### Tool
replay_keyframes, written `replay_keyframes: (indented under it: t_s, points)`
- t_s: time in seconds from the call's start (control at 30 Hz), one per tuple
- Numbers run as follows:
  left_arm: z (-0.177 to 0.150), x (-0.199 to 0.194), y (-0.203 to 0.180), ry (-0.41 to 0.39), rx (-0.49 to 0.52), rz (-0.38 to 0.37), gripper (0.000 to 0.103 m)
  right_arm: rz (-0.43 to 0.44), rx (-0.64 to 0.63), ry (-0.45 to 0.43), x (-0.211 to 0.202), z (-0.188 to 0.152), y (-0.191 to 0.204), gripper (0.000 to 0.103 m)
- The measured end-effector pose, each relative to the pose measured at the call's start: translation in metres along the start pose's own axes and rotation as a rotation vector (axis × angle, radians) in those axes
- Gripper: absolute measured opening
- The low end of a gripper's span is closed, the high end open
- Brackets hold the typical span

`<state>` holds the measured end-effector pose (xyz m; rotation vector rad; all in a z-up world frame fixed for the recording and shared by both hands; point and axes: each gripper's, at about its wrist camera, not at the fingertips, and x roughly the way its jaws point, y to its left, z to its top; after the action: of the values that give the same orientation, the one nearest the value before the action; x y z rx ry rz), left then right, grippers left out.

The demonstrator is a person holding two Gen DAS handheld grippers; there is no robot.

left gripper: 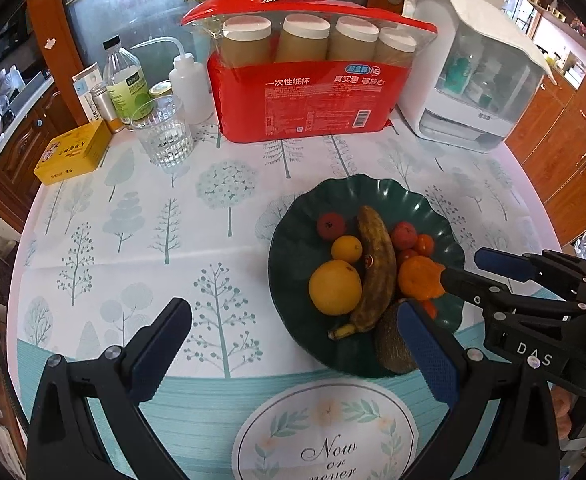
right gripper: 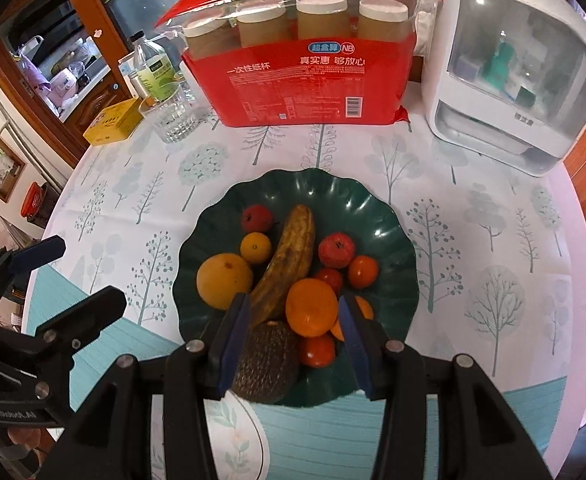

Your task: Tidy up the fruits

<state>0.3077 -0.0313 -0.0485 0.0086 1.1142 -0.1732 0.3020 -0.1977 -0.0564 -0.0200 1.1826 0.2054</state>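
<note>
both grippers hang above the table, and neither has anything in its jaws. all the fruit sits in the green plate (right gripper: 397, 240), which rests on the tree-print tablecloth (right gripper: 493, 240) in front of the red pack of paper cups (right gripper: 293, 92). the banana (right gripper: 289, 256) lies along the middle, with the big yellow orange (right gripper: 224, 280) and a small yellow one (right gripper: 255, 247) to its left and the red fruits and tomatoes to its right; the avocado (right gripper: 267, 364) sits at the near rim. the right gripper (right gripper: 293, 344) is partly open and empty, its blue pads framing the tangerine (right gripper: 311, 307) from above without touching, likely lined up to pick it or just let go. the left gripper (left gripper: 289, 352) is spread wide and empty over bare cloth beside the plate, probably kept clear of the pile.
</note>
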Motion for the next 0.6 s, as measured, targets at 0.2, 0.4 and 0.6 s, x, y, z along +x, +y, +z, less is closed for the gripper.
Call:
replay_keyframes:
  t_s: [0.2, 0.4, 0.6]
  points:
    - [-0.024, -0.009, 0.001, 0.012, 0.012, 0.003, 0.102, 0.001, 0.034, -0.007, -0.009, -0.025, 0.003, 0.046]
    - [-0.057, -0.02, 0.001, 0.019, 0.03, 0.005, 0.102, 0.006, 0.068, -0.014, -0.018, -0.059, 0.011, 0.046]
    - [-0.091, -0.04, 0.0, 0.015, 0.037, -0.007, 0.102, 0.02, 0.127, -0.033, -0.035, -0.095, 0.02, 0.046]
